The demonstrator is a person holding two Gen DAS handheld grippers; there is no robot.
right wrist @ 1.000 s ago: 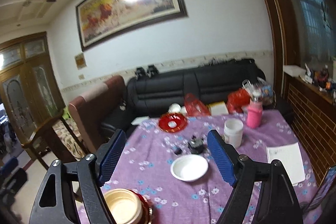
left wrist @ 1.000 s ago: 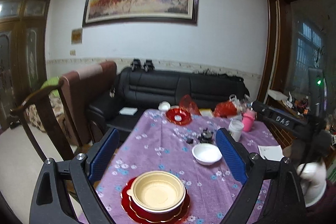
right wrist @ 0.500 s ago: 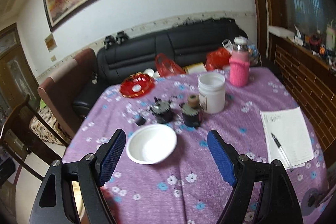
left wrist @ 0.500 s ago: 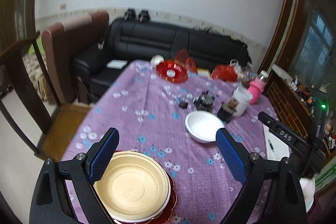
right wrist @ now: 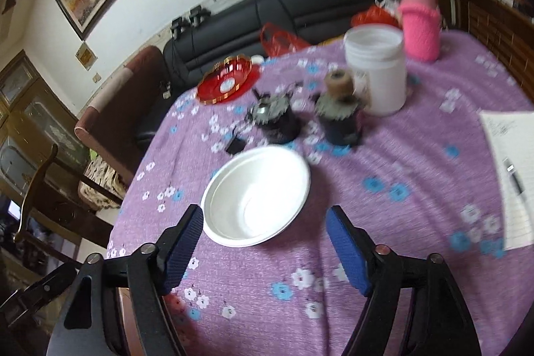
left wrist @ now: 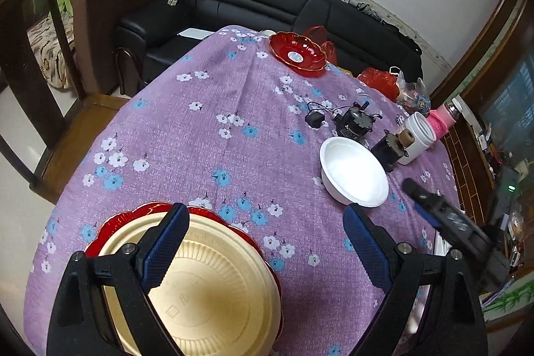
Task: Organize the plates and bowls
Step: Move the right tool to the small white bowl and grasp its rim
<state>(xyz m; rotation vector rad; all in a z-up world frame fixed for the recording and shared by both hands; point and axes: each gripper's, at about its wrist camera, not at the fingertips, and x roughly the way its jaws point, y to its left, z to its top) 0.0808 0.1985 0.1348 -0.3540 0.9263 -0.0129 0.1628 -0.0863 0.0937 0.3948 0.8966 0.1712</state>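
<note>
A cream plastic bowl (left wrist: 207, 296) sits on a red plate (left wrist: 130, 212) at the near edge of the purple flowered tablecloth (left wrist: 207, 109). My left gripper (left wrist: 263, 246) is open above it, its left finger over the bowl's rim. A white bowl (left wrist: 353, 170) stands mid-table, also in the right wrist view (right wrist: 257, 192). My right gripper (right wrist: 265, 249) is open and empty, just short of the white bowl. A second red plate (left wrist: 297, 54) lies at the far end, seen too in the right wrist view (right wrist: 228, 82).
Beyond the white bowl stand two dark small devices (right wrist: 277, 119), a white jar (right wrist: 377, 69) and a pink bottle (right wrist: 420, 25). A notepad with pen (right wrist: 510, 169) lies at the right. Red bags (left wrist: 380, 82), a black sofa (left wrist: 267, 2) and wooden chairs (left wrist: 50, 32) surround the table.
Both grippers have tilted down and moved closer to the table. The left now hangs over the cream bowl; the right has come nearer the white bowl. Both stay open.
</note>
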